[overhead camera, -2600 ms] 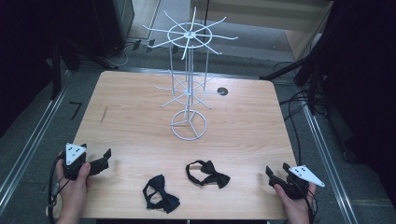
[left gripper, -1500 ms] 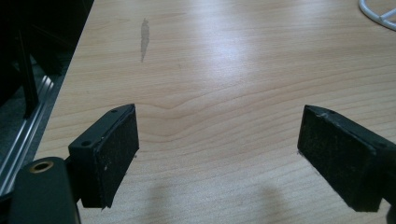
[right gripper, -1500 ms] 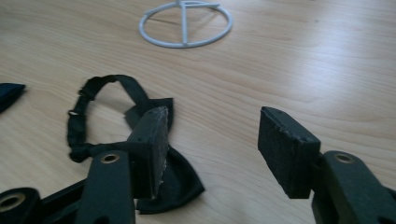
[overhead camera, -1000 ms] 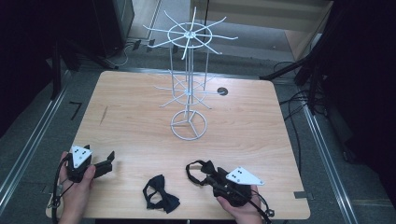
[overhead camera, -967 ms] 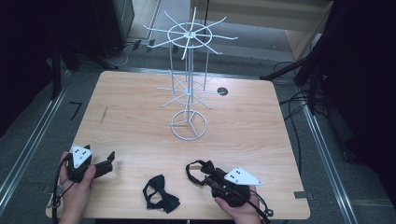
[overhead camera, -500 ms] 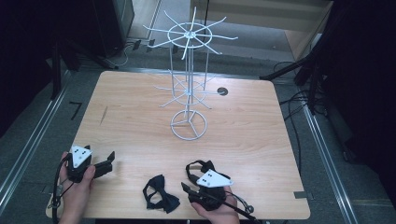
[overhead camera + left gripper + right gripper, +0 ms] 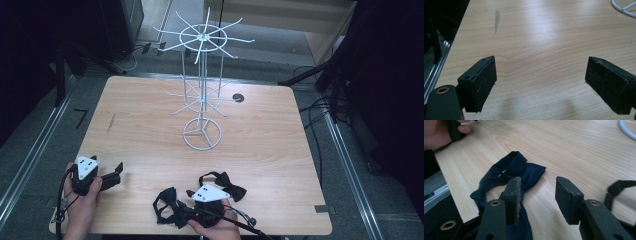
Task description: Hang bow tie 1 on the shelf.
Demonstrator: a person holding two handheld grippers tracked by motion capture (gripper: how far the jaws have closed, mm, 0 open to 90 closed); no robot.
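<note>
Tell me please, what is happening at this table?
A person works at a wooden table with a tool in each hand. The right tool is over the left bow tie, one of two at the near edge; its jaws have just been closing and then opening a little, with bare wood between them, one jaw over the cloth. The other bow tie lies beside it. The left tool waits open. The white wire rack carries nothing.
</note>
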